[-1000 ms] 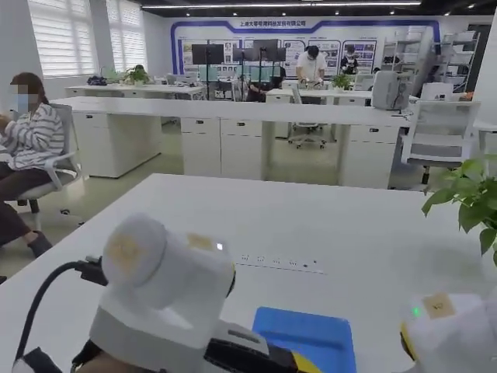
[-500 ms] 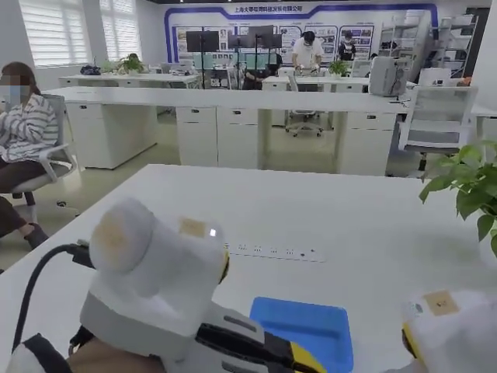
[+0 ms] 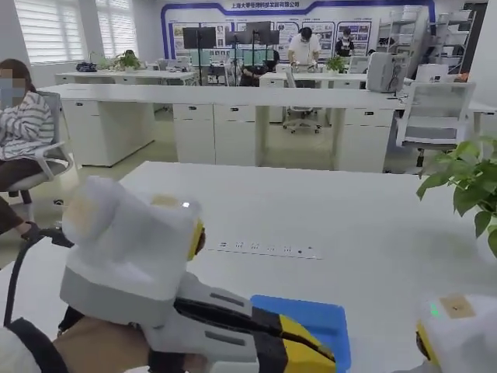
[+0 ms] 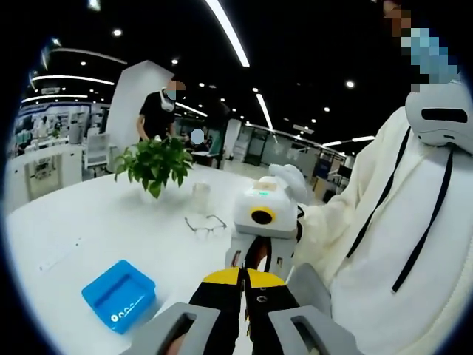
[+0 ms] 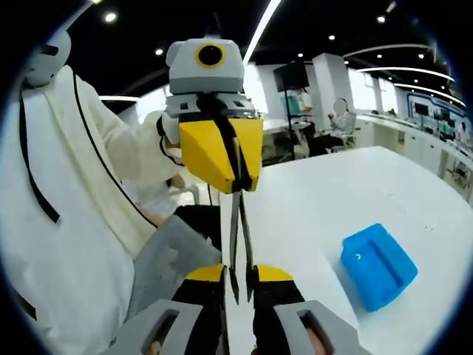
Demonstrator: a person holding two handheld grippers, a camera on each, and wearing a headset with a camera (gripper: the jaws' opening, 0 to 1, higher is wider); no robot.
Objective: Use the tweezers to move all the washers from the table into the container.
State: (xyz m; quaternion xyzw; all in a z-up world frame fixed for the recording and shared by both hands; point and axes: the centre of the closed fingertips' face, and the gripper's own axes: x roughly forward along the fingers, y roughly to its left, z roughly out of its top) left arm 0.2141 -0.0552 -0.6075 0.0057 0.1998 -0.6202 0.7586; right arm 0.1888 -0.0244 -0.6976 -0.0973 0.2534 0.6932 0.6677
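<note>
Tweezers [image 5: 233, 225] | clamped in left hand-held gripper [image 5: 237, 185] | tips between parted jaws of right hand-held gripper [image 5: 238, 276]

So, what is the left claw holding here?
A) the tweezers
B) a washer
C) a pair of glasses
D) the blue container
A: in the right gripper view the left claw has its yellow jaws closed on the tweezers, whose thin legs hang out below them.

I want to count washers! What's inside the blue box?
The blue box holds a few small pale rings along one wall, too tiny to count. In the head view the left gripper hides part of it.
</note>
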